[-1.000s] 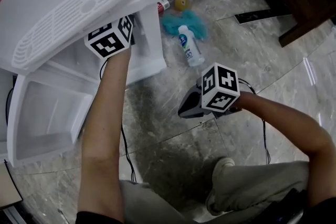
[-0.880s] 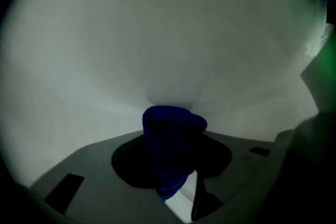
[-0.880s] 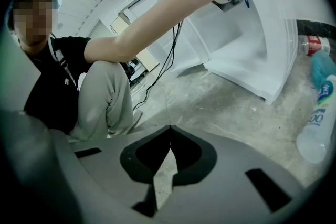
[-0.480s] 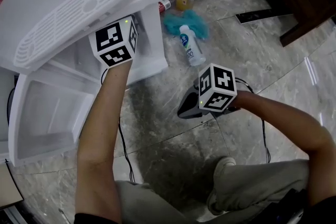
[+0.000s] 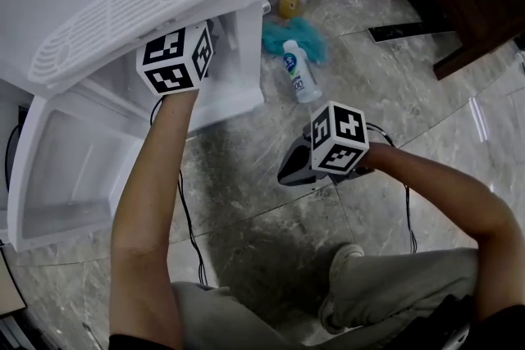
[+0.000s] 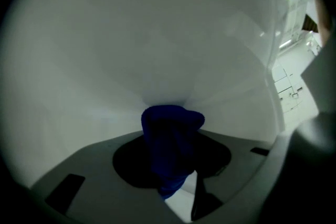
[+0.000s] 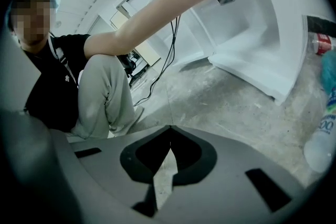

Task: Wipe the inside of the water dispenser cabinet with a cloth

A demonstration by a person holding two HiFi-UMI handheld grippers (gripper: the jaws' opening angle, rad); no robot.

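The left gripper [image 6: 174,168] pinches a soft, bunched blue cloth [image 6: 170,131], seemingly touching the smooth white cabinet [image 6: 157,34] wall; the right gripper [image 7: 168,150], closed and empty, hangs over open veined floor [image 7: 220,107].

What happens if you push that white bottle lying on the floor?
The white bottle lies on its side and looks round, so it would probably roll. It seems plastic, likely light and not fragile. The polished stone floor might let it slide.
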